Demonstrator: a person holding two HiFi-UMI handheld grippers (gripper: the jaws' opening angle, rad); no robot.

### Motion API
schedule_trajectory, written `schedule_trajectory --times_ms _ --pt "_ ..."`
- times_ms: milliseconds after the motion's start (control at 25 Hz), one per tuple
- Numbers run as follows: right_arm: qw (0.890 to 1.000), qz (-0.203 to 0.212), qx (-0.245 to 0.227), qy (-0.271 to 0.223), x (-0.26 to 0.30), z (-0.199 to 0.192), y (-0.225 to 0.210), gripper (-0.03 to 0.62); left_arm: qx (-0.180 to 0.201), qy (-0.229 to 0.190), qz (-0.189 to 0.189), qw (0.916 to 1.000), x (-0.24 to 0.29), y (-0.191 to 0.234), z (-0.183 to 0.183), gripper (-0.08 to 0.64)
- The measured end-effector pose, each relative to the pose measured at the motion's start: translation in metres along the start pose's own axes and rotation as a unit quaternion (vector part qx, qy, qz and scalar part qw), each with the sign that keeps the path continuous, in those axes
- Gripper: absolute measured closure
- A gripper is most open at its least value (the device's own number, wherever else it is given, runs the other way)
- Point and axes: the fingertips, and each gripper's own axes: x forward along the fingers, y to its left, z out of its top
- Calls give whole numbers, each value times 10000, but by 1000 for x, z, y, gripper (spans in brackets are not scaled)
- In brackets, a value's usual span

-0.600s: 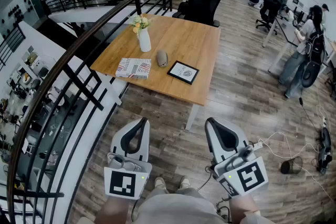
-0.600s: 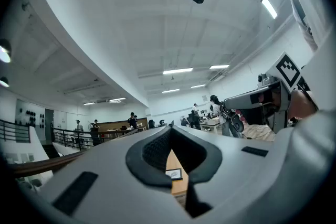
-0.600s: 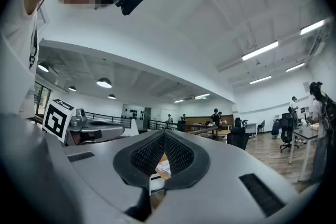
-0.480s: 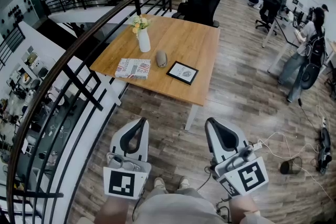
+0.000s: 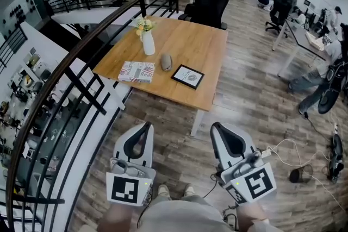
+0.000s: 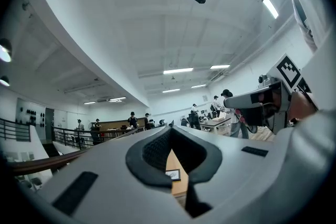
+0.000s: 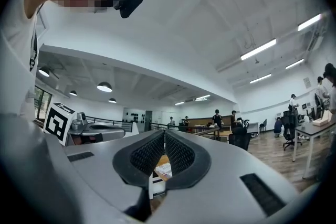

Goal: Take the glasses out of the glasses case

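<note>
The glasses case (image 5: 166, 61), a small grey oval, lay closed on the wooden table (image 5: 212, 46), between a patterned book (image 5: 137, 70) and a framed picture (image 5: 188, 76), with a white vase (image 5: 148, 41) of flowers just behind it. At that range the glasses themselves could not be seen; they were probably inside the case.

The person stood well back from the table, a stretch of plank floor (image 5: 179, 133) between them. Both tools were carried level at waist height and pointed toward the table, a resting carry that suited an approach rather than a reach, so the task looked not yet begun.

The left tongs (image 5: 145, 125) were fully closed, pads together with nothing between them. The right tongs (image 5: 216, 126) were likewise pressed shut and empty. Neither touched anything, and the 2 sat side by side, apart from each other.
</note>
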Motion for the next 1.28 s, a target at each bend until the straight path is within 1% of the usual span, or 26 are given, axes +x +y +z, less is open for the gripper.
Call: schedule_trajectory --times_ms 40,80,120,160,280,440,560,680,760,840,1040,1160,1280 --pt "10000 -40 49 -17 0 -1 -4 562 -3 9 6 10000 2 -1 -1 545" --pt "9999 -72 106 -26 0 -1 -10 524 -13 17 12 10000 4 -2 -1 545" --pt "9998 -94 162 -33 0 -2 -15 437 -24 28 19 10000 6 -3 -1 545" --pt "9997 -118 205 -47 0 -2 -21 371 -32 42 25 10000 9 -5 -1 545" --pt "9997 -133 200 -64 -4 -1 -34 360 -27 56 49 10000 16 -11 0 545" --pt "9999 -21 149 -11 -7 -5 -46 357 -31 50 91 9999 27 -22 1 545" --pt "9999 68 133 -66 -10 -4 -55 356 -10 17 146 9999 34 -31 3 545" --pt "9998 158 103 -55 -11 -8 -62 356 95 87 131 9998 40 -42 -5 545" --pt "9997 216 80 -38 -9 -9 -67 354 35 149 164 9997 44 -45 -9 545" --pt "9996 256 70 -49 -6 -9 -70 354 -24 165 209 9996 46 -42 -8 545" --pt "9996 262 71 -28 11 -17 -83 355 36 55 239 9997 66 -31 -9 545" --pt "9996 280 73 31 33 -30 -92 356 14 36 248 9997 87 -17 -19 545" --pt "9996 263 51 133 63 -45 -104 356 -39 79 223 9997 113 2 -37 545"
